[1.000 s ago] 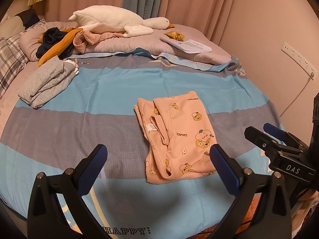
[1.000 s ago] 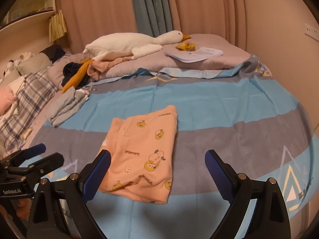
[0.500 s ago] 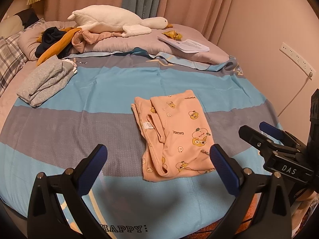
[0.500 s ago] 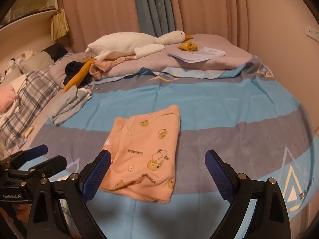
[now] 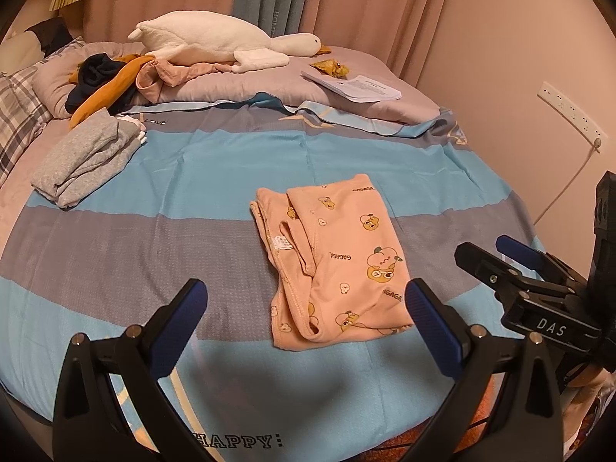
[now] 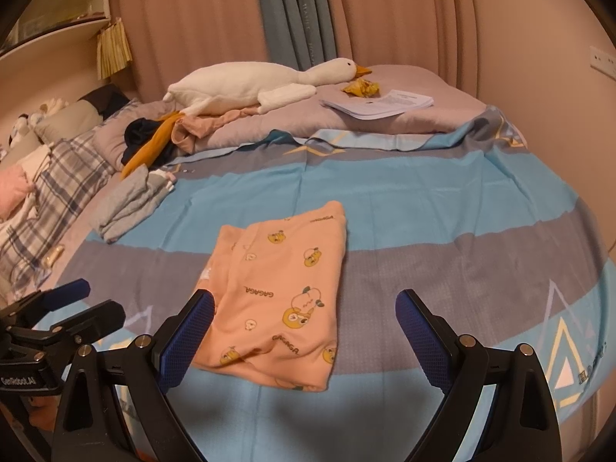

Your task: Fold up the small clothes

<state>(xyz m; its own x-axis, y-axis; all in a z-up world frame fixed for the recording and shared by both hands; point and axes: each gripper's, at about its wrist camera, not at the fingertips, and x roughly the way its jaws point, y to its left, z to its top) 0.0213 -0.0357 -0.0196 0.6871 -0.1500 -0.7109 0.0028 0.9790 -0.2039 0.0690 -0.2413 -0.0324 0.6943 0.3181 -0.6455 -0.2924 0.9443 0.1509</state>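
A small peach garment with cartoon prints (image 5: 338,265) lies folded into a rough rectangle on the blue and grey striped bedspread (image 5: 154,238); it also shows in the right wrist view (image 6: 281,288). My left gripper (image 5: 304,315) is open and empty, held above the bed's near edge just short of the garment. My right gripper (image 6: 304,323) is open and empty, hovering over the garment's near end. Each gripper shows at the edge of the other's view: the right one (image 5: 512,261) and the left one (image 6: 77,300).
A folded grey garment (image 5: 84,158) lies at the left. A heap of dark, orange and pink clothes (image 5: 115,81) and a white plush goose (image 5: 219,42) rest on the pillows. Papers (image 5: 354,86) lie at the back right. A wall with a socket strip (image 5: 569,107) is right.
Both grippers have drawn back slightly from the garment, so the bed sits a little lower and farther in view. The garment has not moved. Both stay open.
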